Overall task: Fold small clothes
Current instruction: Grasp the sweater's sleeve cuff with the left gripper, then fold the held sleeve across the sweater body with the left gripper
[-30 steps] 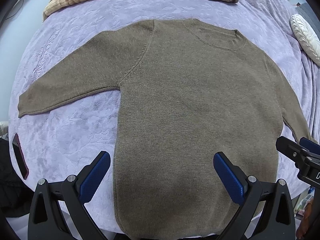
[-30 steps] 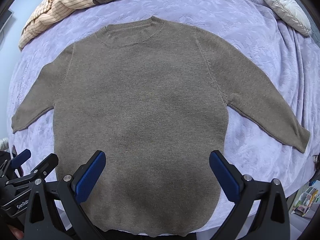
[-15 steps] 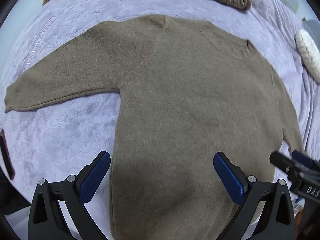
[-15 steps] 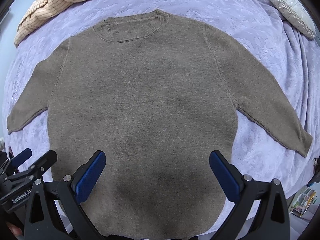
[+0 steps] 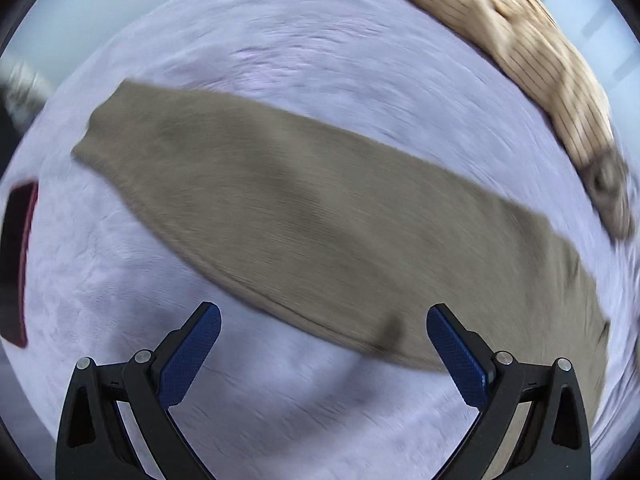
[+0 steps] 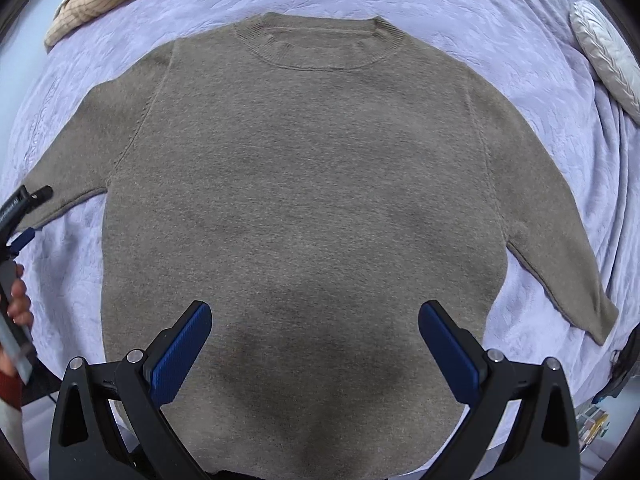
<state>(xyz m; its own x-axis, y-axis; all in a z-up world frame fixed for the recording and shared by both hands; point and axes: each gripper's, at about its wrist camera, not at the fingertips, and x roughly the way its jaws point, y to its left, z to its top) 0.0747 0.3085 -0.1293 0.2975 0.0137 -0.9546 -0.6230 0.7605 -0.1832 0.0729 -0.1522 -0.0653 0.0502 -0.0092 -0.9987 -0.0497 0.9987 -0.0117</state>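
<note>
A brown sweater [image 6: 304, 200] lies flat, front up, on a lilac bedspread [image 6: 540, 52]. The left gripper [image 5: 324, 344], fingers spread and empty, hovers by its left sleeve [image 5: 280, 208]; the right gripper [image 6: 316, 340], likewise spread wide, hangs above the hem.

The right wrist camera looked down from the near edge of the lavender bedspread [image 6: 500, 32] toward its far edge, taking in the whole brown sweater [image 6: 304, 184]. The left wrist camera sat nearer the bedspread's left edge, angled across one sleeve [image 5: 280, 208], its picture motion-blurred. Both views shared that sleeve and the striped beige garment [image 5: 532, 56] at the far edge.
</note>
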